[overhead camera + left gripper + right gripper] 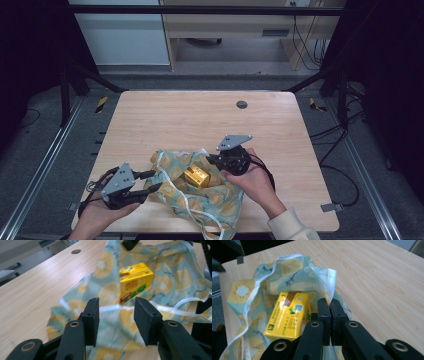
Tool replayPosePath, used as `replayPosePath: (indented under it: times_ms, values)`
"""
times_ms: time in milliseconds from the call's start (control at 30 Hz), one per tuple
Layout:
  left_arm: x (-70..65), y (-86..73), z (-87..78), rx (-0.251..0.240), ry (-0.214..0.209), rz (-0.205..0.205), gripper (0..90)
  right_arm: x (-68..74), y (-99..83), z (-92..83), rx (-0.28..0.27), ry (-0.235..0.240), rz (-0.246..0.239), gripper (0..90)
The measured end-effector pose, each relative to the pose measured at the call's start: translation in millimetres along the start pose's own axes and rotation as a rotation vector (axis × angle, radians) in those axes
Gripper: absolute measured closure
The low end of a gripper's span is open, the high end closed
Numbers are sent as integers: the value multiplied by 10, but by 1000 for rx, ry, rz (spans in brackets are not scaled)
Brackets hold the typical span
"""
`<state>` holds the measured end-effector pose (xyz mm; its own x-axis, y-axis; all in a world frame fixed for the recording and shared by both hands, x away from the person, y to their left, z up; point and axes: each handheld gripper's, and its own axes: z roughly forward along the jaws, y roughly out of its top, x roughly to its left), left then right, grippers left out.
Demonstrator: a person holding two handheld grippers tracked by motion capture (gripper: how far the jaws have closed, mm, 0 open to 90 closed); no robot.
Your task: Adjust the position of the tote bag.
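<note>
A teal cloth bag (220,200) printed with lemon slices lies crumpled near the table's front edge. A yellow carton (196,176) sits inside its open mouth. My right gripper (212,159) is shut on the bag's rim (331,282), with the fabric pinched between its pads just right of the carton (287,317). My left gripper (154,181) hovers at the bag's left side. Its jaws stand apart over the cloth (162,282), and a white strap (117,307) crosses behind the gap. The carton (136,280) lies beyond them.
The wooden table (200,115) has a round cable hole (241,104) near its far edge. Black frame posts (65,95) flank the table. Cables (345,180) trail on the floor at the right.
</note>
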<state>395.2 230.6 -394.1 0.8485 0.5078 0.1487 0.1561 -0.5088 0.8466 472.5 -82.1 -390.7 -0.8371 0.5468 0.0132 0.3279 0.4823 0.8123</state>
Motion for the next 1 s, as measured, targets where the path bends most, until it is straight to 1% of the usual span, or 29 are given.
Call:
replayPosePath:
  times_ms: [33, 67, 100, 133, 167, 200, 233, 300, 367, 433, 500, 533, 667, 733, 867, 967, 1000]
  values:
    - [-40, 44, 77, 9, -24, 14, 552, 12, 11, -1, 0, 3, -2, 887]
    - [-63, 66, 130, 18, -38, 24, 550, 33, 27, 4, -6, 8, -4, 886]
    - [-108, 91, 227, 39, -51, 43, 546, 70, 53, 7, -8, 13, -11, 886]
    - [-125, 101, 282, 63, -60, 68, 546, 70, 53, 7, -8, 13, -11, 886]
    - [-162, 96, 382, 85, -67, 85, 546, 81, 63, 9, -11, 18, -15, 886]
    - [-179, 86, 436, 100, -68, 92, 545, 104, 78, 9, -12, 23, -19, 886]
    - [-198, 59, 513, 117, -82, 100, 545, 115, 87, 9, -13, 24, -23, 886]
    - [-218, 9, 593, 127, -99, 103, 547, 142, 110, 7, -16, 32, -29, 886]
    - [-241, -33, 646, 135, -103, 117, 549, 155, 123, 10, -17, 36, -35, 886]
    - [-259, -65, 703, 144, -98, 134, 547, 168, 133, 18, -16, 41, -39, 886]
    - [-263, -80, 749, 158, -81, 151, 545, 177, 140, 31, -18, 41, -41, 886]
    - [-261, -82, 760, 158, -85, 154, 543, 181, 143, 36, -18, 42, -40, 886]
    - [-246, -60, 764, 133, -80, 162, 542, 182, 152, 33, -19, 45, -40, 886]
    - [-230, -53, 787, 130, -86, 153, 530, 179, 154, 39, -20, 47, -37, 886]
    - [-218, -119, 876, 160, -97, 153, 530, 187, 156, 49, -24, 52, -33, 886]
    - [-216, -155, 913, 180, -99, 168, 589, 186, 157, 52, -28, 53, -34, 886]
    - [-216, -163, 915, 187, -103, 169, 589, 186, 157, 52, -28, 53, -34, 886]
